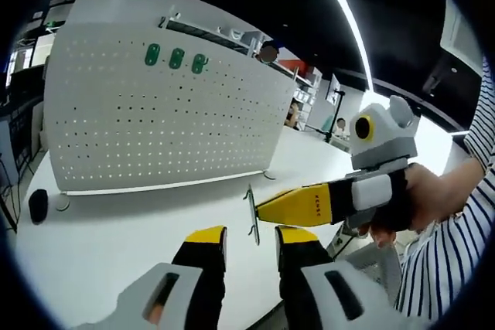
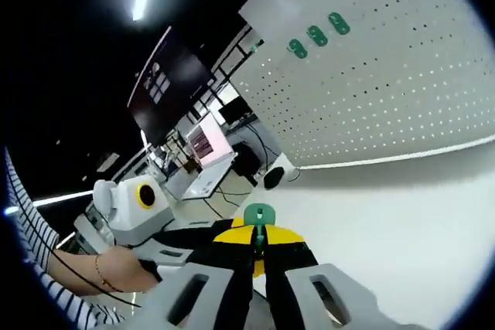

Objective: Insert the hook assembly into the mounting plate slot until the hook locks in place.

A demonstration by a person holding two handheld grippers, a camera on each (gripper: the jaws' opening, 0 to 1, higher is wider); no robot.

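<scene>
**Hook in hand, board not reached yet**

Above the white table (image 1: 116,229) I hold both grippers up in the air. My right gripper (image 2: 259,256) is closed tight on the hook (image 2: 259,226), a small thing with a green top and a thin metal part. From the left gripper view I can see that same gripper (image 1: 267,208) come in from the right side, with the thin metal hook (image 1: 252,214) at its yellow tips. My left gripper (image 1: 251,246) has its yellow jaws a little apart and holds nothing.

The big white board with many small holes (image 1: 162,106) stands up on the table, well away from the hook. Three green hooks (image 1: 176,58) already sit near its top edge. So I think picking up is done. What is left is to carry the hook to the board, push it into a slot, and feel it lock.

The table is white and mostly bare, with a small black thing (image 1: 38,205) near the board's foot. Behind it the room is dark, with long ceiling lights (image 1: 344,17), desks and screens (image 2: 205,144). A striped sleeve (image 1: 464,222) shows at the right side
</scene>
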